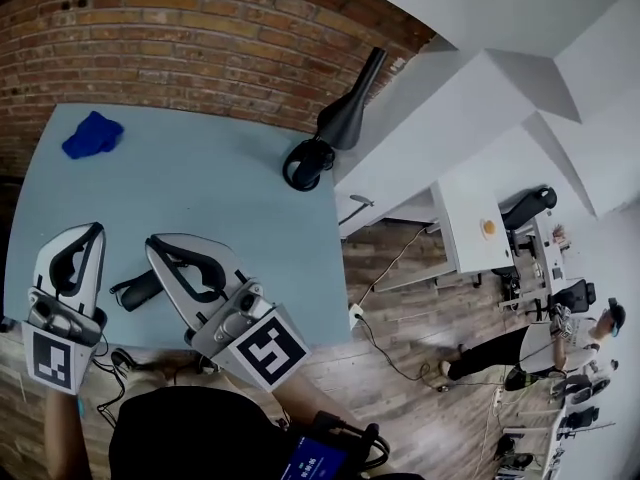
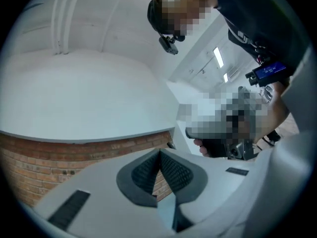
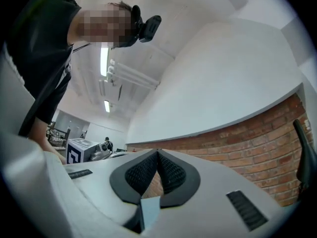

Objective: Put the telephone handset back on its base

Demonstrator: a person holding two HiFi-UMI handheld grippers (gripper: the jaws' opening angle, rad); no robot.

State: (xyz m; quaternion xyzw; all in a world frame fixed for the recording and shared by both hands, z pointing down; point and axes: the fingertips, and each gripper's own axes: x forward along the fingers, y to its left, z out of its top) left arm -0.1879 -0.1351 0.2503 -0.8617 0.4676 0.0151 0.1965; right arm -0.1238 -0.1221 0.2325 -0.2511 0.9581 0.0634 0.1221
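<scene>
Handset (image 1: 352,103) (taken to be the long black curved piece): one, standing tilted at the far right edge of the table (image 1: 220,208), its lower end at the one black ring-shaped base (image 1: 305,164). Whether it is seated there cannot be told.

Grippers: two, both over the near edge. The left gripper (image 1: 93,228) has its ribbed pads (image 2: 143,172) pressed together on nothing. The right gripper (image 1: 156,241) is the same, pads (image 3: 139,175) meeting with nothing between.

One short dark bar (image 1: 138,290) lies between the grippers, partly behind the right one (not identifiable). One blue cloth (image 1: 93,135) sits near the far left corner. A broad bare stretch of tabletop separates the grippers from the base. Wooden floor (image 1: 420,318) lies beyond the right edge.
</scene>
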